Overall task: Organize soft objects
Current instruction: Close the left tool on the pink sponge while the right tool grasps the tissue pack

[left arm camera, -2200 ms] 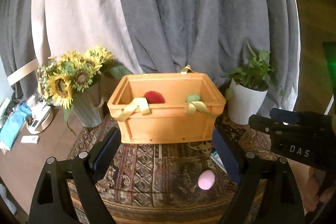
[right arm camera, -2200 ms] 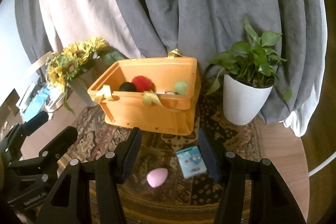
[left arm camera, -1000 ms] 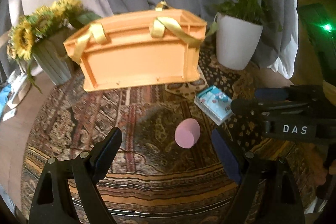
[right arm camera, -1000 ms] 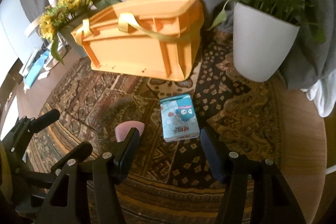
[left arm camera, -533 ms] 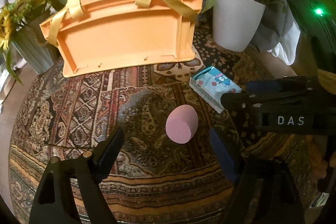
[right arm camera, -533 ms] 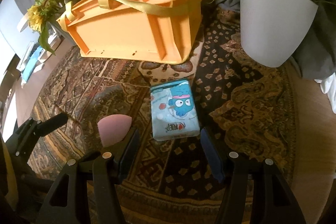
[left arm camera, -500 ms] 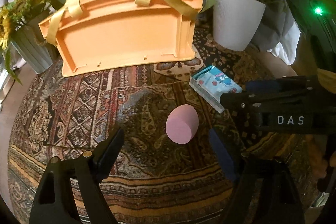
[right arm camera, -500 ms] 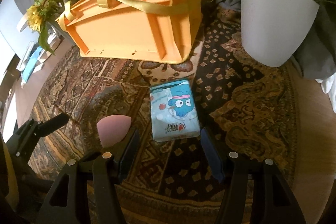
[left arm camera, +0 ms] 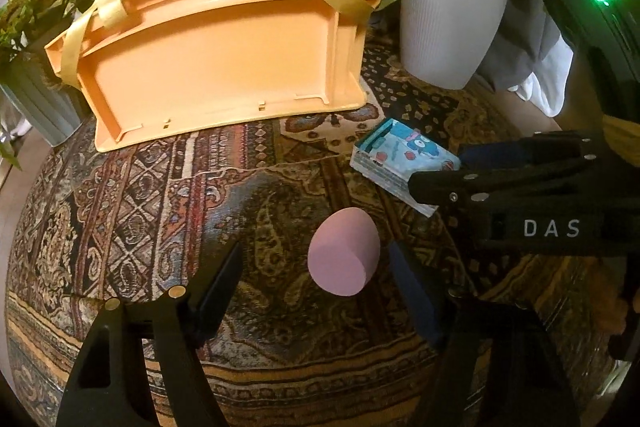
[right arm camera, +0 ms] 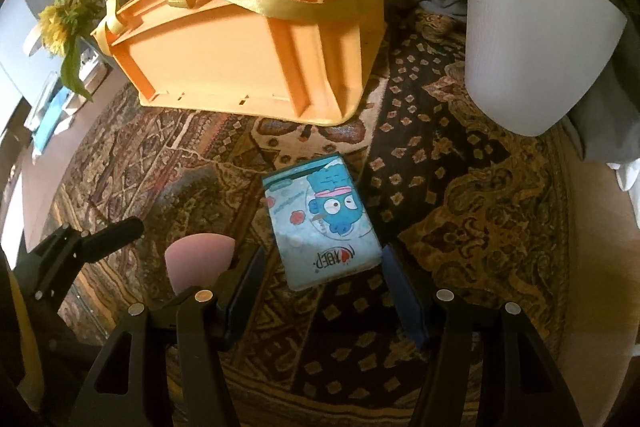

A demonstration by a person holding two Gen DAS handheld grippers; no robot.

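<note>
Left wrist view: left claw (left arm camera: 312, 287) closing, pink makeup sponge (left arm camera: 343, 251) on the patterned rug between its fingers, pads not pressing; "DAS" reads on the right claw's body. Right wrist view: right claw (right arm camera: 322, 291) spread and opening around the blue cartoon tissue pack (right arm camera: 322, 221), untouched; orange basket (right arm camera: 256, 43) behind.

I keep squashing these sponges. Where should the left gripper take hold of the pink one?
Across its rounded middle, coming down from above. The pink sponge lies on its side on the rug, already between the closing left gripper fingers, not yet touched.
</note>
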